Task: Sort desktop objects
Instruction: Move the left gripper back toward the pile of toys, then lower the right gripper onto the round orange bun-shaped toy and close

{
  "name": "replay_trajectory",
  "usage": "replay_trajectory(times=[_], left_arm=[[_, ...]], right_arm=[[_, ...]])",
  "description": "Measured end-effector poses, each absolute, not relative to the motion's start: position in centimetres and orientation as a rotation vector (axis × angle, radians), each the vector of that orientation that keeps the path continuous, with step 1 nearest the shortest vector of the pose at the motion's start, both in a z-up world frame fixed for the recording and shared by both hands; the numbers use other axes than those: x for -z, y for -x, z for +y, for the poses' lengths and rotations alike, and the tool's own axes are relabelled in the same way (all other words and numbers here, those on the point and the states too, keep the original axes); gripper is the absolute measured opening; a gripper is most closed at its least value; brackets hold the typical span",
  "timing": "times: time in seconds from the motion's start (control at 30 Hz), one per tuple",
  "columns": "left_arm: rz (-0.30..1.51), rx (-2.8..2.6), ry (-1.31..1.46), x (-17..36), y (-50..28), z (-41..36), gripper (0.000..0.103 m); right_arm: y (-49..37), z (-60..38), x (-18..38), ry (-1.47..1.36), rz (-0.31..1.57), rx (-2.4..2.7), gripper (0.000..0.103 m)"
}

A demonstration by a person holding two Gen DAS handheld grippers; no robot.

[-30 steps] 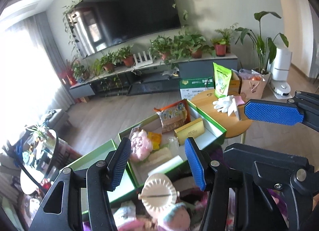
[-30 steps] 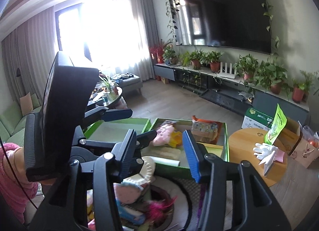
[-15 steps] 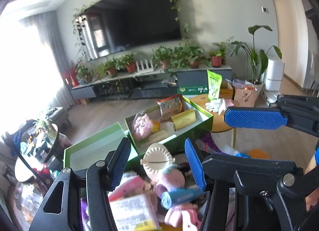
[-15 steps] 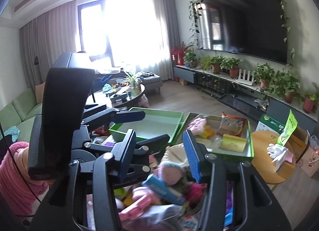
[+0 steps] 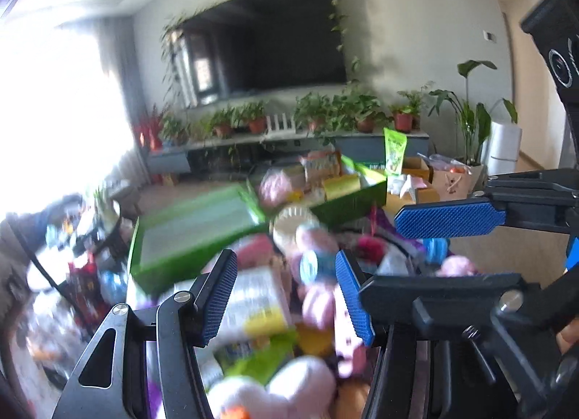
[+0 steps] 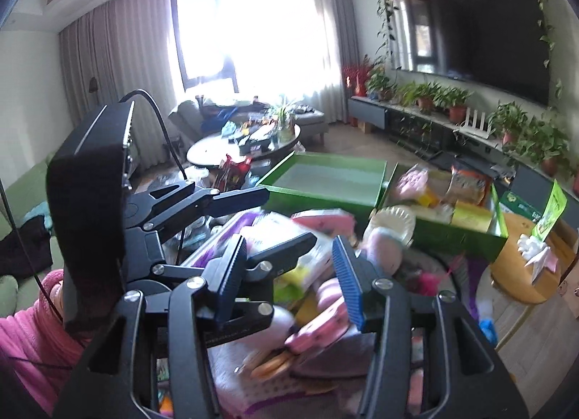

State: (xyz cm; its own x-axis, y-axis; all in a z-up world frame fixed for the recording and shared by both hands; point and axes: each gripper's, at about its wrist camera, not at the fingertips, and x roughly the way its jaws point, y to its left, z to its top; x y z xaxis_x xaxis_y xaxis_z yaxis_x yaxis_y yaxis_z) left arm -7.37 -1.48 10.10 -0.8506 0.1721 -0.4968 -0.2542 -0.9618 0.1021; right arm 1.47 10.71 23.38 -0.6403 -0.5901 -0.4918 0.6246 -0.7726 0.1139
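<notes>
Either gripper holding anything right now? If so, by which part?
Nothing is held. The left gripper and right gripper both stand open above the pile of toys and packets, pads touching nothing.

Both views now sit farther back from the two green boxes than a second ago. The empty green box (image 6: 327,180) and the filled green box (image 6: 447,218) appear higher and smaller. A jumbled pile of toys and packets (image 6: 307,296), barely visible earlier, now fills the foreground beneath both grippers. The left view has blurred.
</notes>
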Motion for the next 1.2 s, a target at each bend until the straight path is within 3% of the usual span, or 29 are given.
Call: replay_trajectory(times=[0.13,0.3,1.03,1.07,1.13,1.2], left_arm=[[0.107,-2.804,0.824,-7.3,5.7,-3.3,0.057],[0.167,-2.844,0.852,-5.2,4.5,-3.2,0.057],[0.045,-2.868,0.903,-2.0,1.7,-6.2,0.057],[0.047,-2.865,0.902,-2.0,1.7,-6.1,0.057],[0.057,-2.853,0.895,-2.0,1.5,-6.0,0.058],[0.074,-2.846,0.881,-2.0,1.2,-5.7,0.058]], right_arm=[[-3.2,10.1,-21.7,-0.724,0.093,2.334,0.049],[-4.0,9.9,-19.5,-0.798,0.071,2.315,0.049],[-2.6,8.8,-8.9,-1.164,-0.058,2.252,0.049],[-2.4,8.5,-8.6,-1.173,-0.051,2.254,0.048],[-2.1,8.3,-8.1,-1.195,-0.027,2.262,0.028],[-2.1,8.6,-7.6,-1.221,-0.029,2.242,0.022]])
